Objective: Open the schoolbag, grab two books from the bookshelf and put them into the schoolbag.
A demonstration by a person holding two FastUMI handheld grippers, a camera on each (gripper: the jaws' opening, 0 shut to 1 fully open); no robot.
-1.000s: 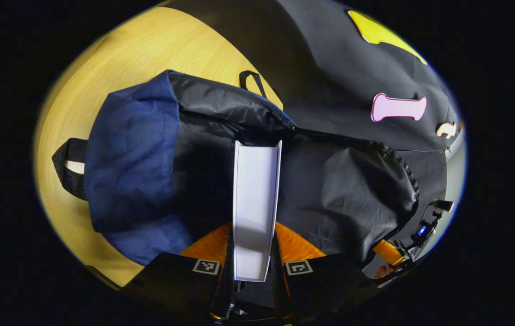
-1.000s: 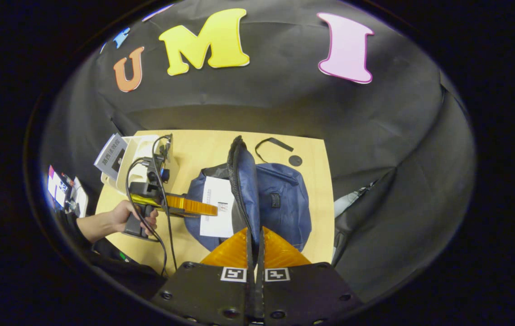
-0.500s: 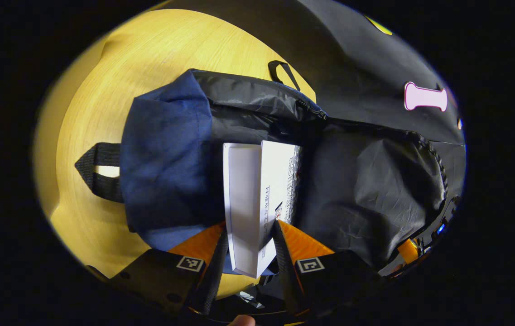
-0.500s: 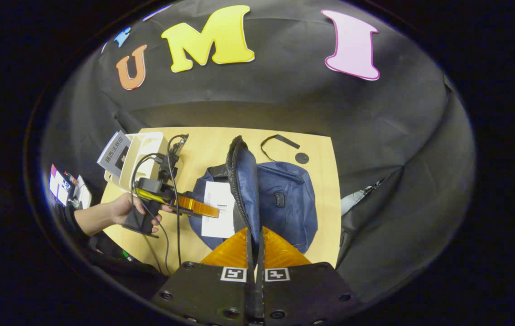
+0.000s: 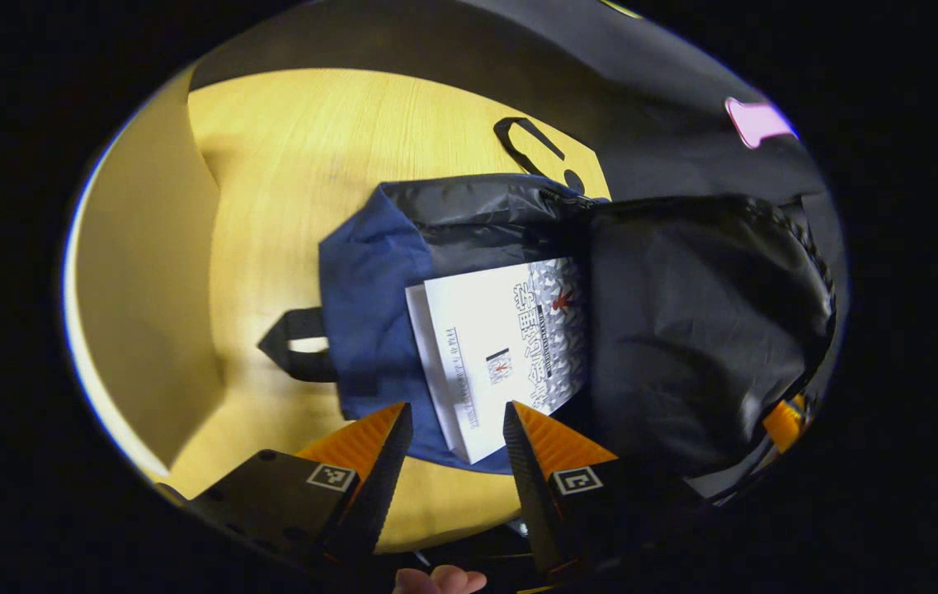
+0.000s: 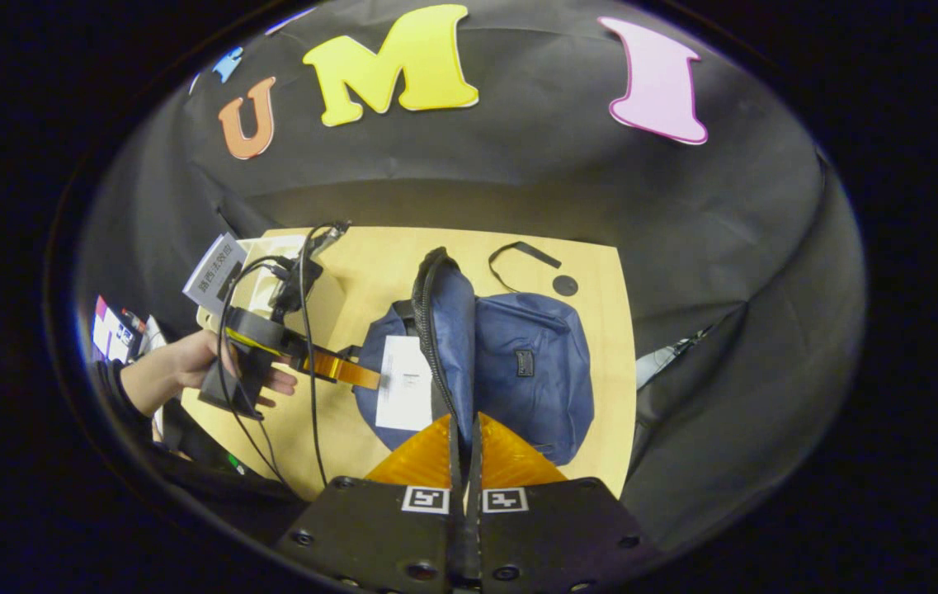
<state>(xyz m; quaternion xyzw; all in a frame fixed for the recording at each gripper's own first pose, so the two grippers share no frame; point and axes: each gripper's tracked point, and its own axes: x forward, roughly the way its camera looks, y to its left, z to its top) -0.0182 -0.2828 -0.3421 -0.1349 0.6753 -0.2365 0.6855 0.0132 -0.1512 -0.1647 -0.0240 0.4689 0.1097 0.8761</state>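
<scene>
Left gripper view: white book (image 5: 501, 346) inside open schoolbag (image 5: 370, 272).

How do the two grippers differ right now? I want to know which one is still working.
The left gripper stands open, fingers apart and clear of the white book lying in the schoolbag. The right gripper is shut on the schoolbag's flap, holding it upright. The left points at the bag's opening; the right sits at the flap's edge. Both are handheld.

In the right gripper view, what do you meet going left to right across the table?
Hand → left tongs → white book → raised schoolbag flap → schoolbag body.
</scene>
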